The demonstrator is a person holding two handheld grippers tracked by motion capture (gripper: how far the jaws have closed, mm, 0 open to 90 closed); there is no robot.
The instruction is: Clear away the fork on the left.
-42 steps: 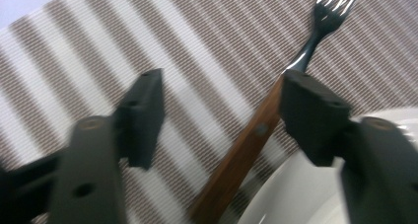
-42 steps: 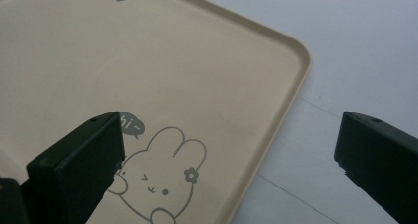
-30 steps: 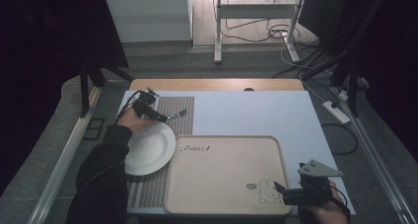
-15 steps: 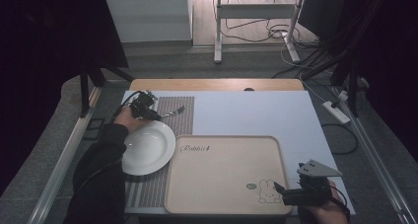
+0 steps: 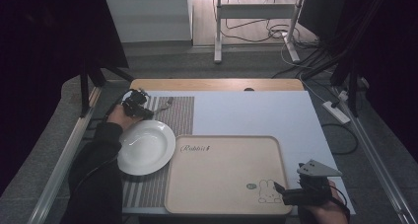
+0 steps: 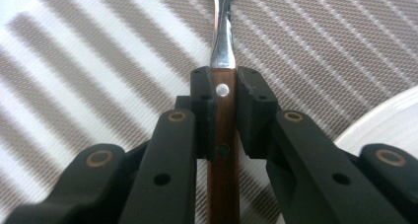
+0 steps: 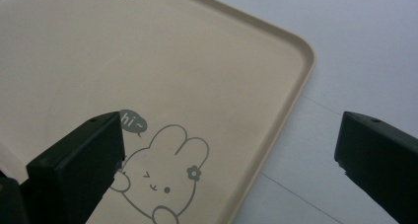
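The left hand-held gripper (image 5: 143,109) is at the far left part of the worktop (image 5: 246,113), over the striped placemat (image 5: 180,116). Its jaws are closed on the brown wooden handle of a piece of cutlery (image 6: 223,110). In the left gripper view, the handle runs straight up between the two black pads (image 6: 203,110), and the metal neck comes out just beyond them, above the mat. The working end is cut off at the top of this view; in the high view it looks like a fork, but it is too small to be sure. The white plate (image 5: 145,147) lies just beside this gripper, on the near side, also on the placemat.

The right hand-held gripper (image 5: 288,194) is at the near right corner of the beige tray (image 5: 226,150). Its jaws stand wide apart and hold nothing. Between them, in the right gripper view, are the tray's rim and the printed rabbit (image 7: 162,184) with a small "hi" bubble.
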